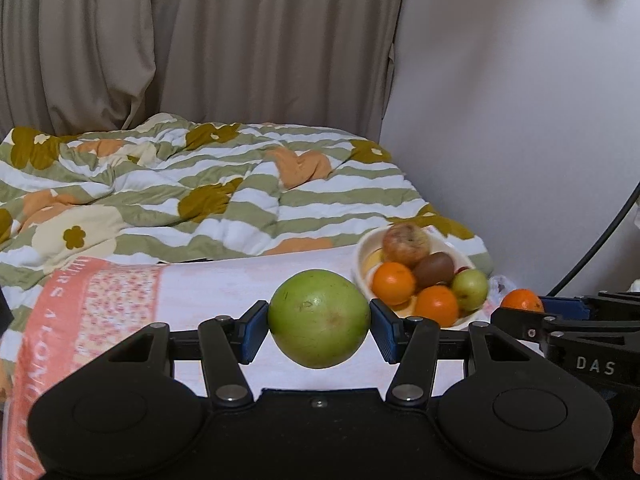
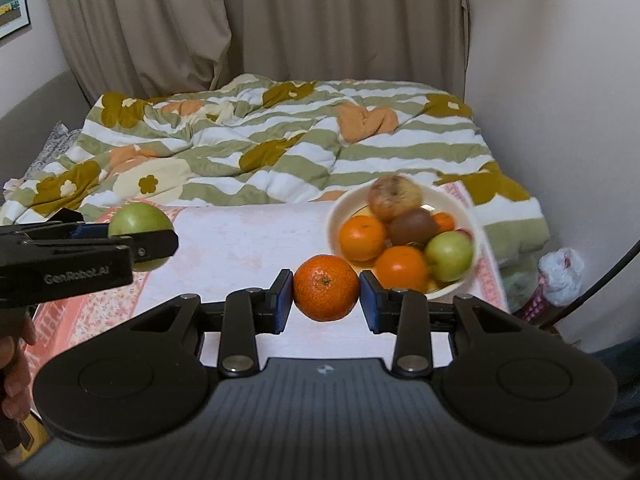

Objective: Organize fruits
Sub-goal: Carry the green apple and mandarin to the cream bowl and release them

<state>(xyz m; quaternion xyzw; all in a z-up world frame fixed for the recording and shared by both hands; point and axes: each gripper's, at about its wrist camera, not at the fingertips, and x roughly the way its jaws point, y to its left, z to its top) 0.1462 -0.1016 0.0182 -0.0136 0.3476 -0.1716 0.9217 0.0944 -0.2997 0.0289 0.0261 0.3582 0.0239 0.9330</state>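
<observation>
My left gripper has its fingers clamped on a green apple, my right gripper on a tangerine, both above the surface. The bowl already holds several fruits; these two remain.

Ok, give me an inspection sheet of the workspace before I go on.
Surface: pale tabletop with a pink patterned edge.
Job's things: green apple in the left hand-held gripper; orange in the right hand-held gripper; bowl already holding oranges, a kiwi, apples.
Clutter: plastic bag beside the table.
Grippers: both shut on fruit, held above the table.
Cables: black cable along the wall.
Surroundings: bed with striped floral quilt, curtain.
</observation>
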